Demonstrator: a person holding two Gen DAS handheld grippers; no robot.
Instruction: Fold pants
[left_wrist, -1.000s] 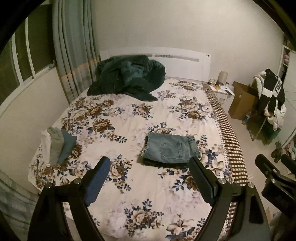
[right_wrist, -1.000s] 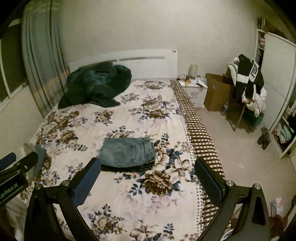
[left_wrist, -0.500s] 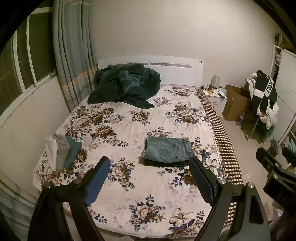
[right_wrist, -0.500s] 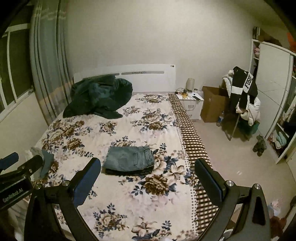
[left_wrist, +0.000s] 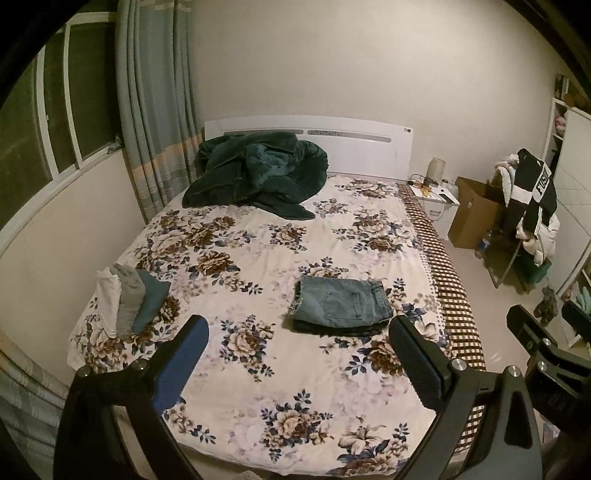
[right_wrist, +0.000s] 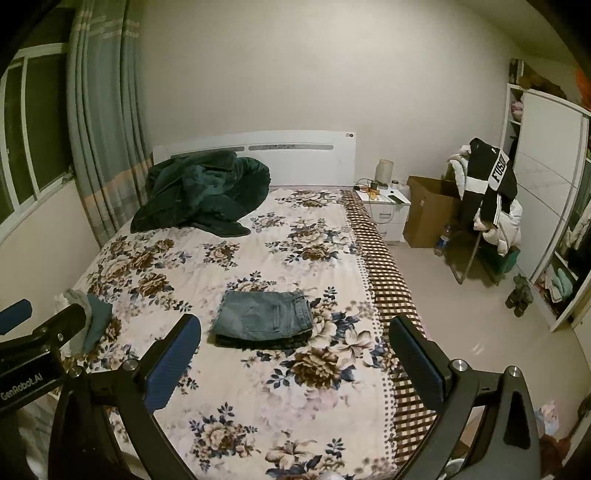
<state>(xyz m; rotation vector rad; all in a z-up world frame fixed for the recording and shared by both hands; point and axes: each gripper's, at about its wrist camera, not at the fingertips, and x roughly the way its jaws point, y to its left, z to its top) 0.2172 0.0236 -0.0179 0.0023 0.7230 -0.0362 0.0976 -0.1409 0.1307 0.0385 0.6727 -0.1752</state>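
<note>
Folded blue jeans lie in a flat rectangle on the floral bedspread, right of the bed's middle; they also show in the right wrist view. My left gripper is open and empty, held well back from the foot of the bed. My right gripper is open and empty too, also back from the bed. The right gripper shows at the right edge of the left wrist view. The left gripper shows at the left edge of the right wrist view.
A row of folded clothes lies at the bed's left edge. A dark green blanket is heaped by the headboard. A nightstand, a cardboard box and a clothes-laden chair stand right of the bed.
Both grippers have pulled back and up from the bed, so the jeans look smaller and more of the room shows. Both stay open and empty.
</note>
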